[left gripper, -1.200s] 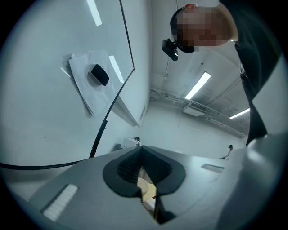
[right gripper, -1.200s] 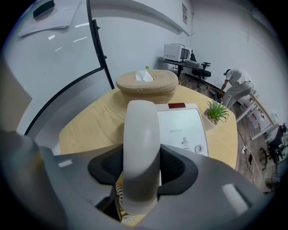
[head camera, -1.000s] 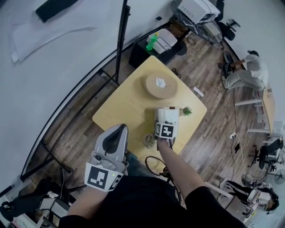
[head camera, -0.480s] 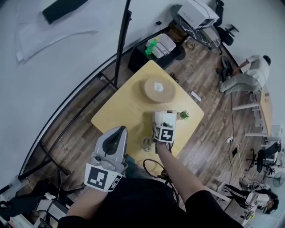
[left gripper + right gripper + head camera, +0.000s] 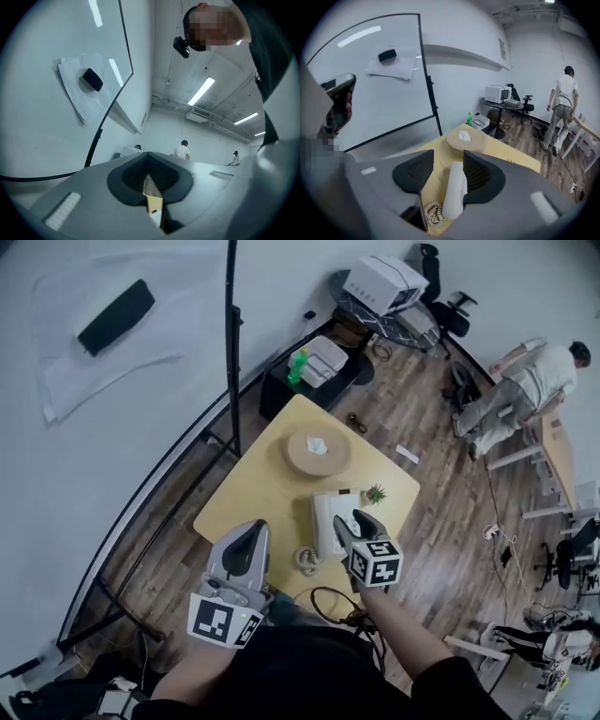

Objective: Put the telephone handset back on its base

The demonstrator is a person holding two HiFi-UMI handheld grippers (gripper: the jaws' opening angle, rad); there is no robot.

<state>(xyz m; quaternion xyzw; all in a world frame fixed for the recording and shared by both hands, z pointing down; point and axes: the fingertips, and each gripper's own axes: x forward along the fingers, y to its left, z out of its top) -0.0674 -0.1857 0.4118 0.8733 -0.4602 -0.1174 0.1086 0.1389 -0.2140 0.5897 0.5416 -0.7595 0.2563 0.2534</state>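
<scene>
A white telephone (image 5: 328, 521) lies on the yellow table (image 5: 258, 488), its handset (image 5: 454, 190) resting lengthwise along the base, with the coiled cord (image 5: 432, 212) bunched at the near end. My right gripper (image 5: 349, 519) hangs just above the phone's near right side. Its jaws are closing, the handset shows in the gap below them, and the pads do not touch it. My left gripper (image 5: 251, 527) is held off the table's near left edge, its jaws together with nothing in them.
A round wooden tray (image 5: 317, 452) with a white tissue sits at the table's far side, a small potted plant (image 5: 375, 493) to the phone's right. A black pole (image 5: 232, 343) and whiteboard stand left. A person (image 5: 534, 381) bends over at the far right.
My right gripper has drawn back from over the phone toward my body, uncovering the white phone. The left gripper has stayed in place.
</scene>
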